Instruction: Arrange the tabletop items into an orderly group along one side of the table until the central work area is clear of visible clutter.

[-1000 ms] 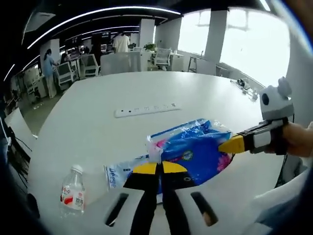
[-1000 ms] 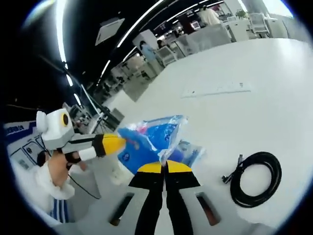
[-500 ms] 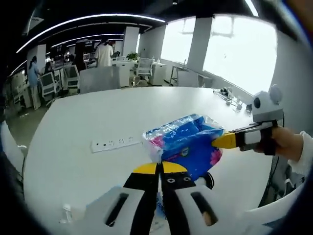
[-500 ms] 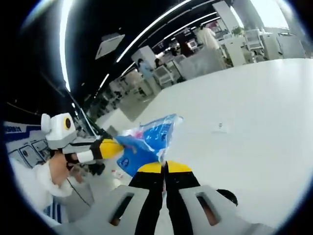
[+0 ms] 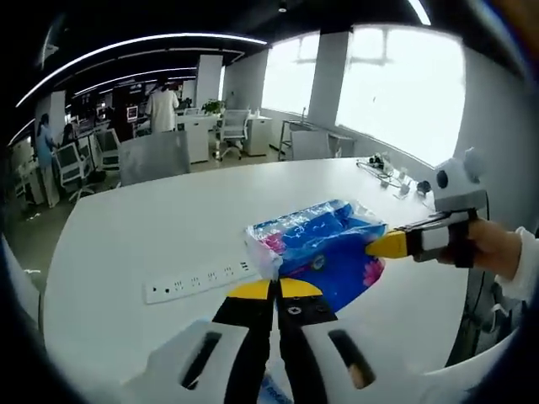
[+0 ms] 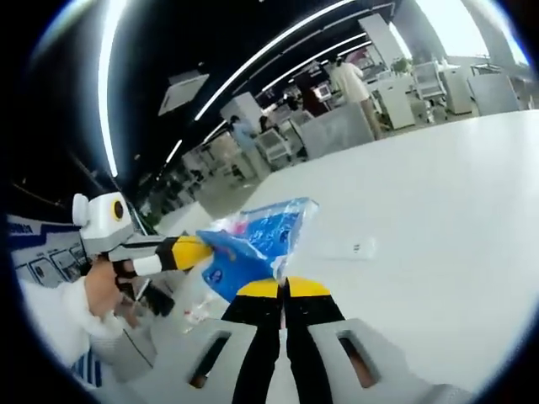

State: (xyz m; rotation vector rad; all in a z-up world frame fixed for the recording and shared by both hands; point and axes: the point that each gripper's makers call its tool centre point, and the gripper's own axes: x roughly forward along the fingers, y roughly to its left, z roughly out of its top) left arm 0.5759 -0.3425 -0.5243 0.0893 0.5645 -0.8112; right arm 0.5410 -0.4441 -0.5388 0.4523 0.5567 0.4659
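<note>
Lifted higher off the desk [image 5: 126, 244], the blue tissue pack [image 5: 324, 248] hangs clenched between my left claw [image 5: 274, 289] and right claw [image 6: 284, 288], headed sideward.

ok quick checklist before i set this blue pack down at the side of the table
1. Left gripper shut on the blue pack: ok.
2. Right gripper shut on the pack's other end: ok.
3. Pack lifted off the table: ok, it hangs between both grippers.
4. Power strip out of the drop path: not ok, it lies just below the pack.
5. Free spot along the table edge: cannot tell.
6. Wrapper holding without tearing: cannot tell.
</note>
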